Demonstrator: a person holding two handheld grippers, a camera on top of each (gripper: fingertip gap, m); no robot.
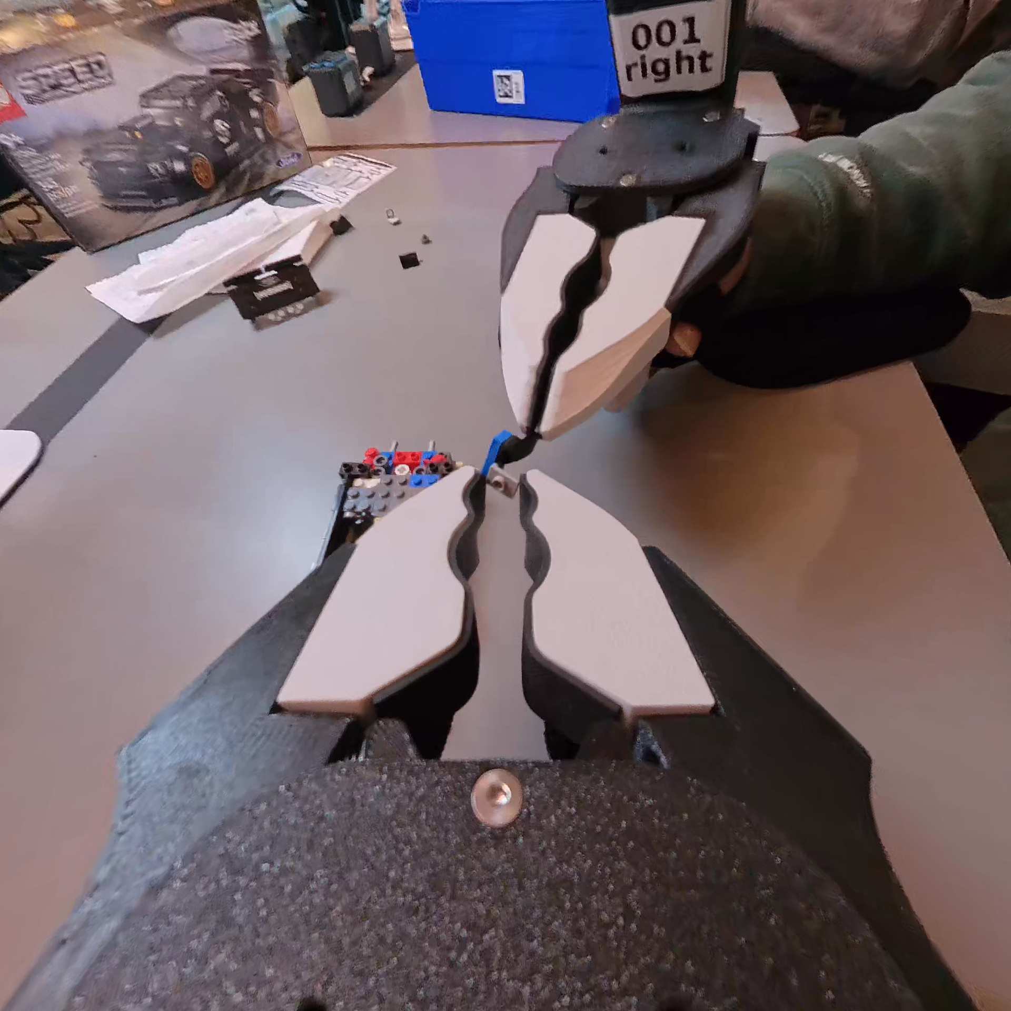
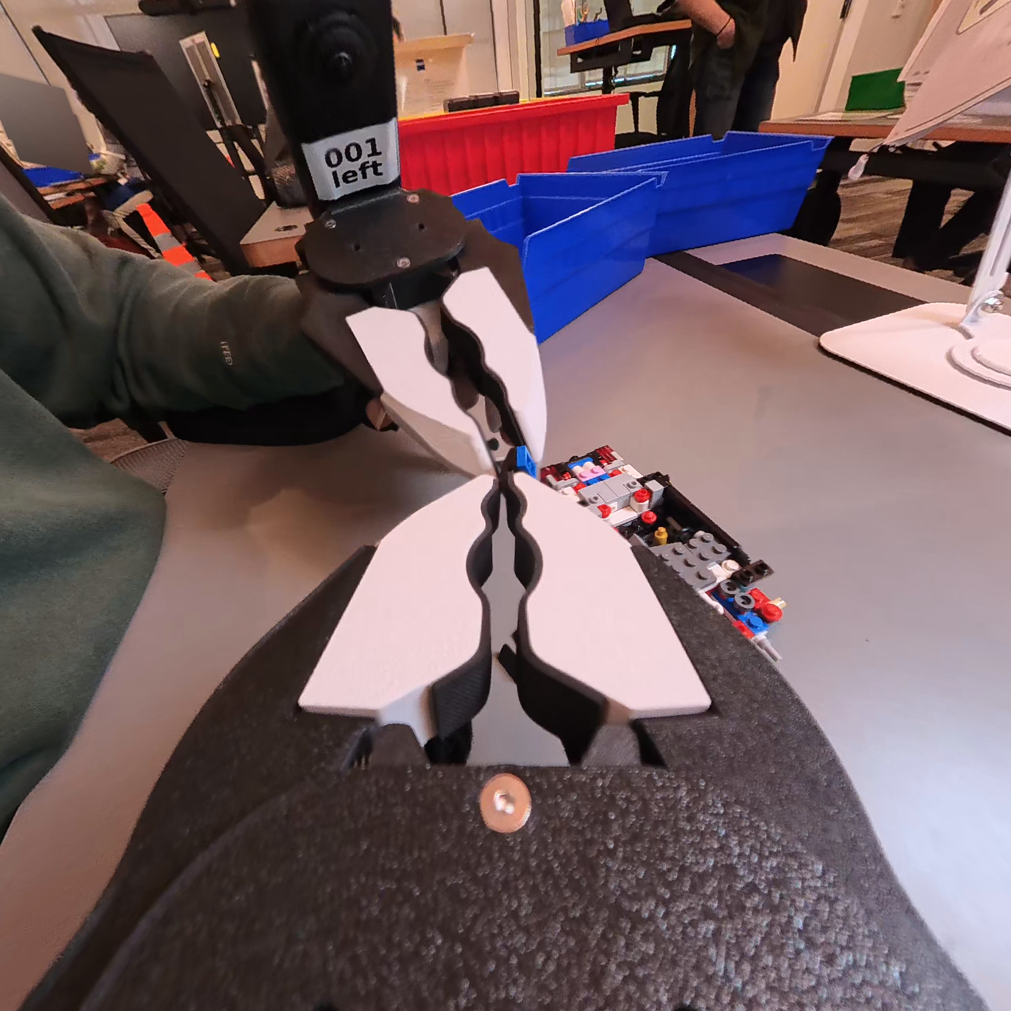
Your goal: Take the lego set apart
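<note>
The partly stripped lego car base (image 1: 394, 484), with grey, red, blue and black bricks, lies flat on the grey table; it also shows in the right wrist view (image 2: 656, 525). Just right of it, both grippers meet tip to tip over a small cluster of pieces. My left gripper (image 1: 500, 478) pinches the cluster's small grey piece (image 1: 503, 484). My right gripper (image 1: 533, 432) comes down from above and is shut on the black and blue part (image 1: 499, 446). In the right wrist view my right gripper (image 2: 506, 484) and left gripper (image 2: 511, 464) nearly touch, with only a blue bit (image 2: 525, 458) showing.
The lego box (image 1: 153, 120), paper sheets (image 1: 219, 251), a detached black lego section (image 1: 273, 292) and small loose pieces (image 1: 407, 260) lie at the far left. Blue bins (image 2: 656, 219), a red bin (image 2: 509, 142) and a white stand base (image 2: 919, 355) edge the table. My left and right fingertips are right by each other. Both grippers' tips are roughly 30 cm from the detached black lego section (image 1: 273, 292).
</note>
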